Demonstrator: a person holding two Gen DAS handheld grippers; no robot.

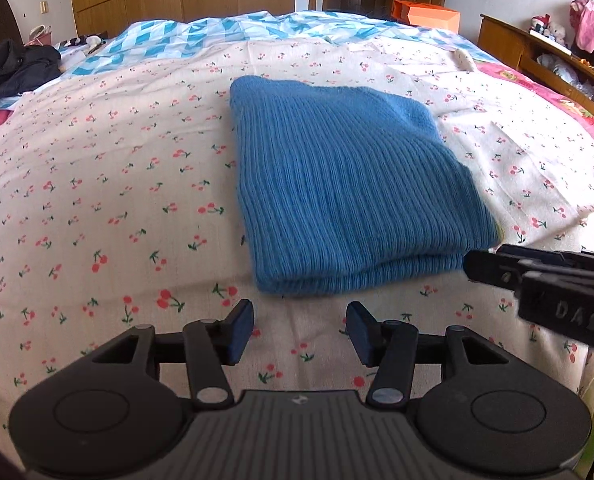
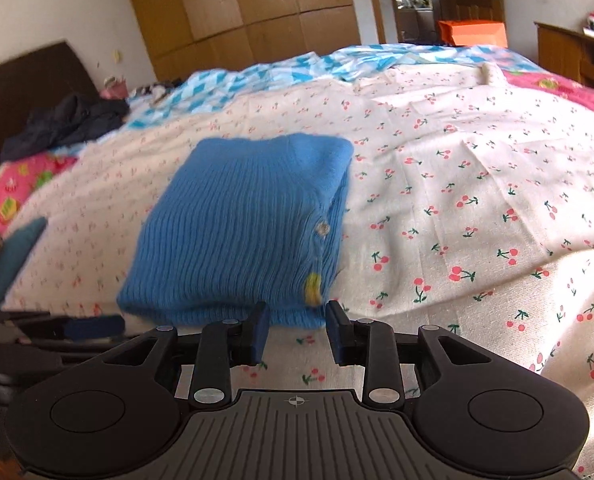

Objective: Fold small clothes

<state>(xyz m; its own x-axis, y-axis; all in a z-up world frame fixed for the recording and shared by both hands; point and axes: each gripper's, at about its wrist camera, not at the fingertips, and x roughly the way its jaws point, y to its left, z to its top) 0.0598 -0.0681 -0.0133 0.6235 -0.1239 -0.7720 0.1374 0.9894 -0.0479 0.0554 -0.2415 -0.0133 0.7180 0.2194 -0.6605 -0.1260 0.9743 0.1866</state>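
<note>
A blue ribbed knit sweater (image 1: 337, 184) lies folded into a thick rectangle on the cherry-print sheet (image 1: 117, 200). My left gripper (image 1: 301, 322) stands open just short of its near edge, with only the sheet between the blue pads. The right gripper (image 1: 481, 268) reaches in from the right, by the sweater's near right corner. In the right wrist view the sweater (image 2: 241, 224) shows a button placket and a yellow button (image 2: 313, 284) along its right side. My right gripper (image 2: 299, 322) is open, its tips just before the folded edge and holding nothing. The left gripper (image 2: 97, 326) shows low at the left.
A blue-and-white checked quilt (image 1: 201, 36) lies bunched at the bed's far side, and a dark jacket (image 1: 13, 68) at far left. A teal cloth (image 2: 13, 256) sits at the left edge. An orange box (image 1: 429, 14), a wardrobe and a cluttered shelf (image 1: 557, 52) stand beyond.
</note>
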